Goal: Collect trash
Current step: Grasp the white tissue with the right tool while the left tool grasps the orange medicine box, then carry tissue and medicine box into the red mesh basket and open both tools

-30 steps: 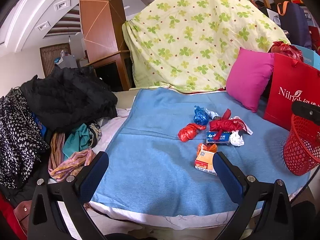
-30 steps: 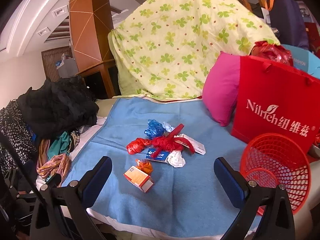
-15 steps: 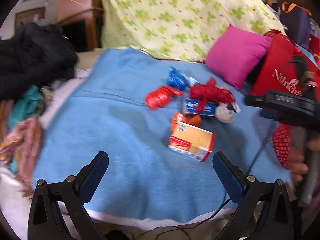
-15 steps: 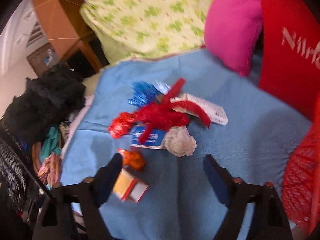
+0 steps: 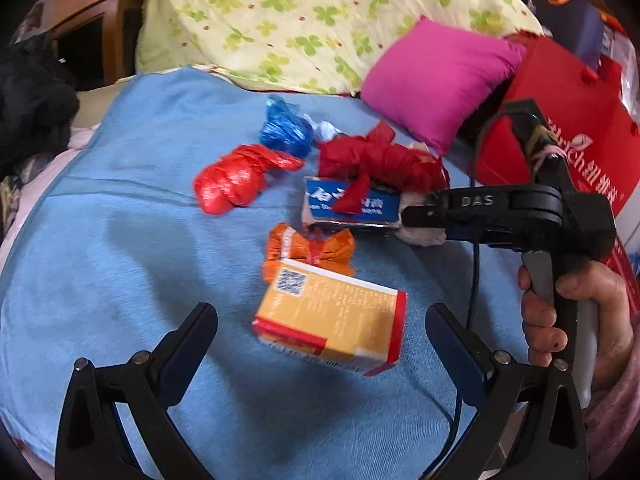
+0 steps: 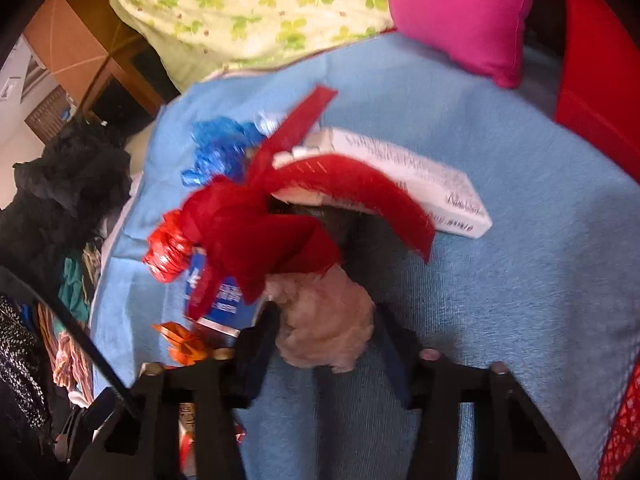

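the first pickups are in hand. the right gripper (image 6: 326, 344) has its fingers around the pale paper wad (image 6: 324, 320), seemingly pinching it, though blur makes contact hard to confirm; next it must lift the wad clear of the red ribbon (image 6: 260, 232) and carry it to the red basket (image 6: 624, 432). the left gripper (image 5: 320, 332) is spread wide around the yellow box (image 5: 332, 320) on the blue blanket (image 5: 120, 260), not yet closed. only the left view shows that box fully; only the right shows the long white box (image 6: 420, 184).
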